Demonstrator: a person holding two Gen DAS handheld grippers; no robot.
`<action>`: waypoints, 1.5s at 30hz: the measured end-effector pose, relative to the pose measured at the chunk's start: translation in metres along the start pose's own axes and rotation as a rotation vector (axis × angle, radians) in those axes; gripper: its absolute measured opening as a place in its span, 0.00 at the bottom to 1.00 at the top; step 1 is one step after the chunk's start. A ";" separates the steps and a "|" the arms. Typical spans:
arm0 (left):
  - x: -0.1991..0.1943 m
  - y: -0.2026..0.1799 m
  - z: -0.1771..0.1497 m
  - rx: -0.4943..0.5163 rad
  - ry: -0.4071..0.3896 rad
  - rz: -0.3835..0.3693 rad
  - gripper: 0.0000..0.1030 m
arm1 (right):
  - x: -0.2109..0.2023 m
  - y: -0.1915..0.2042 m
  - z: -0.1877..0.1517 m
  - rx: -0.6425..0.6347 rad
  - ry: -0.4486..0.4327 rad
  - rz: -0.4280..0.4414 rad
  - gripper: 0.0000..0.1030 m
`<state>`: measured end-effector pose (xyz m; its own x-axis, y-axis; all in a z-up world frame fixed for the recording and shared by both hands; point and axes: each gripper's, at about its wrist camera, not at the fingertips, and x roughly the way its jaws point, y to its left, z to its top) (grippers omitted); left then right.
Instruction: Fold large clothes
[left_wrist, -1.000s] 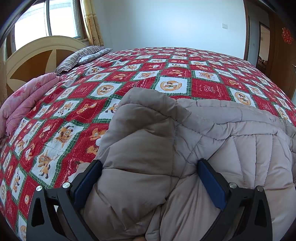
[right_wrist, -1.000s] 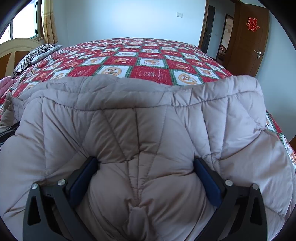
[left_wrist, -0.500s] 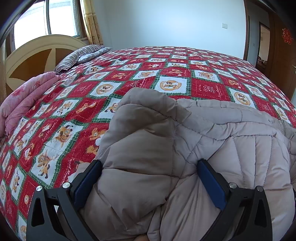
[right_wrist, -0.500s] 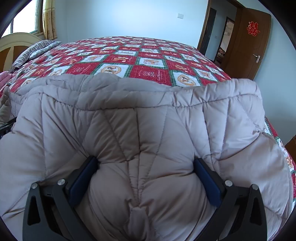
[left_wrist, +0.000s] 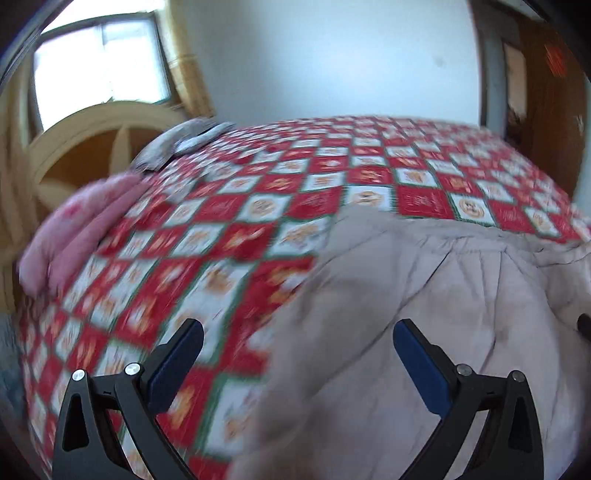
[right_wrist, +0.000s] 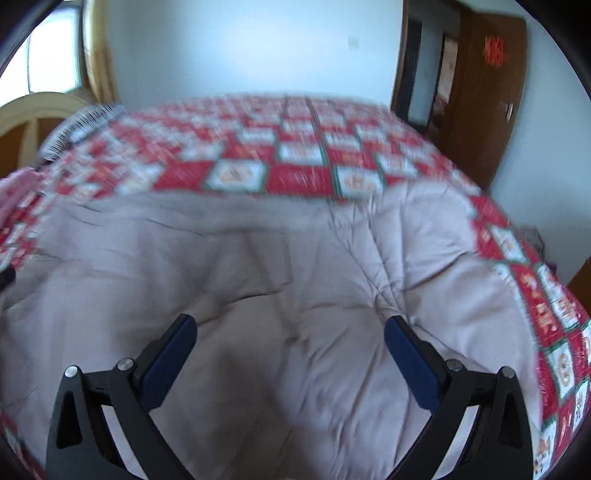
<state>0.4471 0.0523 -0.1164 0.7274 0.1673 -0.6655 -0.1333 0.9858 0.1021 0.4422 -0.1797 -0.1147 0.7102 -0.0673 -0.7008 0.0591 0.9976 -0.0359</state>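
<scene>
A beige quilted down coat lies spread on the bed and shows at the right of the left wrist view. My left gripper is open above the coat's left edge, with bedspread under its left finger. My right gripper is open over the middle of the coat. Neither holds fabric. Both views are blurred by motion.
The bed has a red, white and green checked bedspread. A pink folded blanket and a striped pillow lie at the left by the cream headboard. A brown door stands at the right.
Both grippers have pulled back and up off the coat, which bulged between their fingers before. It now lies flatter on the bed. The left gripper has shifted left.
</scene>
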 end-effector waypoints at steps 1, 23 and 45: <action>-0.004 0.014 -0.010 -0.044 0.010 -0.023 0.99 | -0.013 0.006 -0.006 -0.004 -0.034 0.000 1.00; -0.013 0.026 -0.076 -0.312 -0.005 -0.253 0.17 | -0.002 0.054 -0.080 -0.164 0.025 -0.033 1.00; -0.176 0.056 -0.022 0.072 -0.413 -0.157 0.12 | -0.077 0.018 -0.102 -0.126 -0.097 0.008 0.99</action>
<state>0.2964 0.0772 -0.0098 0.9447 -0.0068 -0.3278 0.0365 0.9958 0.0845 0.3170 -0.1550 -0.1346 0.7752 -0.0540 -0.6294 -0.0316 0.9918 -0.1240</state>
